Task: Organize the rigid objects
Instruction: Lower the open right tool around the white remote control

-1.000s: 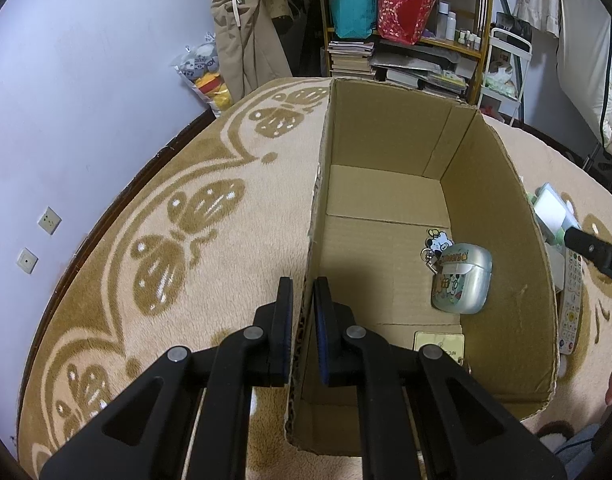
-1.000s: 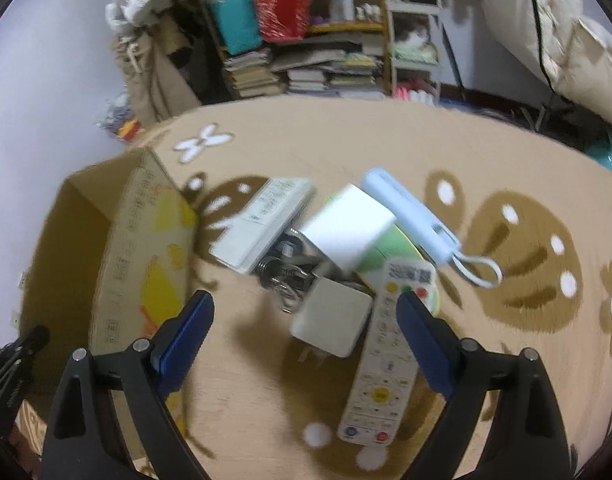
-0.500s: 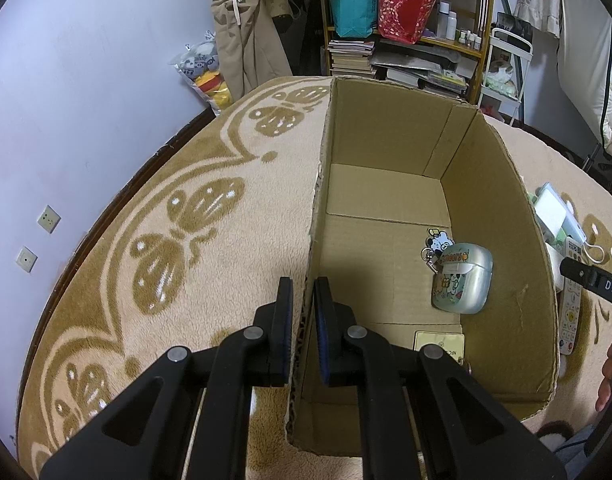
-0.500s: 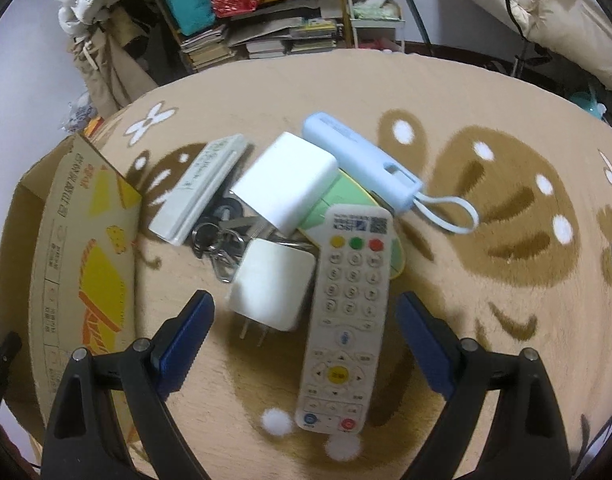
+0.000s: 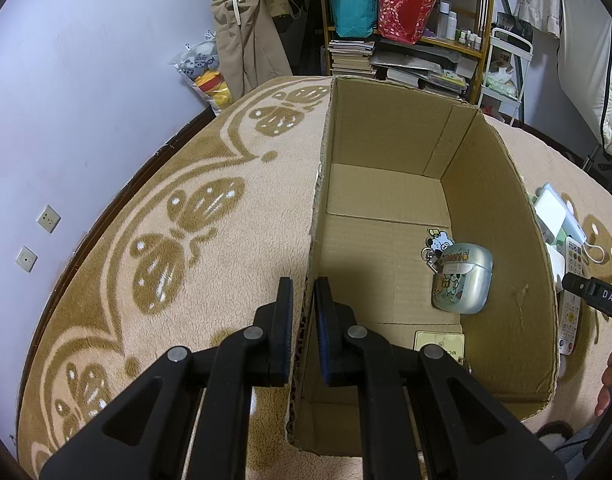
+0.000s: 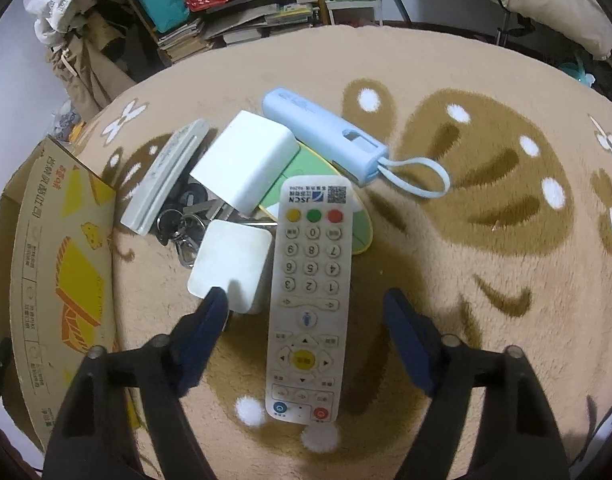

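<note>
Over on the left, the left gripper (image 5: 303, 292) is clamped on the near side wall of the cardboard box (image 5: 502, 216), one finger outside, one inside, pinching the cardboard edge between them. The box sits open on the patterned rug (image 5: 193, 216). Inside it, on the floor towards the right wall, lies a silvery earbud case (image 5: 464, 280) with a cartoon keychain (image 5: 440, 242) attached, and a small yellowish card (image 5: 440, 346) just in front of it.

Moving right, past the box's outer wall, there's the pile on the rug: a grey flat bar (image 6: 165, 176), a bunch of keys (image 6: 181, 220), a large white block (image 6: 245, 164), a small white charger (image 6: 233, 266), a green pad (image 6: 318, 176) underneath, and a light-blue power bank (image 6: 322, 132) with its loop strap.

The white remote control (image 6: 310, 296) lies lengthwise, overlapping the green pad. The right gripper (image 6: 306, 304) hovers over it, fingers spread and closing in, the remote between them but not yet pressed; the left fingertip (image 6: 215, 300) overlaps the charger's corner.
</note>
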Action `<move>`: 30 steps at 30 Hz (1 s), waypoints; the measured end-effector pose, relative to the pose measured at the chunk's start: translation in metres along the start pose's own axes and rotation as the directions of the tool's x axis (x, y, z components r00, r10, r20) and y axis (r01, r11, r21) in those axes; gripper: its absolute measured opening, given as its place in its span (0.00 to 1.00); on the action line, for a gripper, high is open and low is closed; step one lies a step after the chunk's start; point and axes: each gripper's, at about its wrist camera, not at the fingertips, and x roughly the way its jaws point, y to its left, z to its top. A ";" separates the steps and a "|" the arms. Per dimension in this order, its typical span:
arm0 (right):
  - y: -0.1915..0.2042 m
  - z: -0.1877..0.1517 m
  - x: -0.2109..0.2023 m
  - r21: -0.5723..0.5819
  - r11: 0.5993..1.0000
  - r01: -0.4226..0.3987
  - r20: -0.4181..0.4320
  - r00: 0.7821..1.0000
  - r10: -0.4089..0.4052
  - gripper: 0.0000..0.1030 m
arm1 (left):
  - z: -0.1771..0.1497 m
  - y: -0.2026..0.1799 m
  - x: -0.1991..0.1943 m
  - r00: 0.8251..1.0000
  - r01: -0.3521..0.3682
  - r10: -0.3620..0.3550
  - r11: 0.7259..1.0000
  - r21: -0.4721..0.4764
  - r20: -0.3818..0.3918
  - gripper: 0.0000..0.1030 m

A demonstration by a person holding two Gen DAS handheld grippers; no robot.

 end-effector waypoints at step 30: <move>-0.006 -0.005 0.002 0.008 1.000 -0.012 -0.051 0.999 0.012 0.66 | -0.002 0.001 0.002 1.000 -0.003 0.003 1.000 -0.002 -0.003 0.11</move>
